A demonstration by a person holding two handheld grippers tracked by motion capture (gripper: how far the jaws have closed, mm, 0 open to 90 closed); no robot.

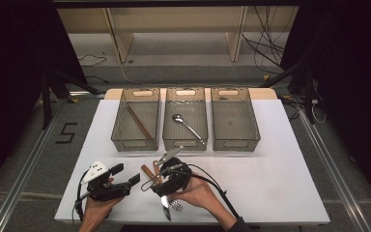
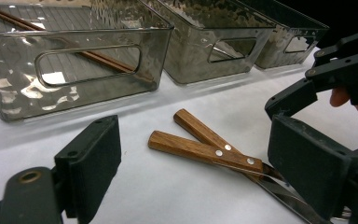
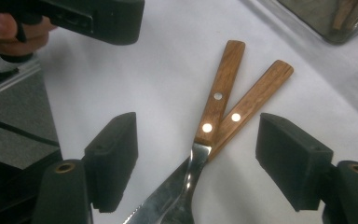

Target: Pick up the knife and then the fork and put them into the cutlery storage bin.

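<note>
- Sorting looks partly done in the high view: the left clear smoked-plastic bin (image 1: 135,121) at the table's (image 1: 290,159) far edge holds brown wooden chopsticks (image 1: 138,122), the middle clear bin (image 1: 185,119) a steel spoon (image 1: 187,125), and the right clear bin (image 1: 235,119) looks empty. Your right gripper (image 1: 166,170) hangs over two crossed wooden-handled steel utensils (image 1: 150,175) near the front edge, and your left gripper (image 1: 125,176) waits just beside them.
- Left gripper view: your left gripper (image 2: 200,163) has its jaws spread with nothing between the pads; the two riveted handles (image 2: 204,150) lie flat on the white top ahead, in front of the left bin (image 2: 74,65).
- Right gripper view: your right gripper (image 3: 198,161) straddles the crossing with jaws wide apart, pads touching neither piece. One blade is serrated, so a knife (image 3: 168,196); the other (image 3: 214,100) looks like a fork.
- Left to do, by my reckoning: pinch one piece, carry it to a bin, then the other.
</note>
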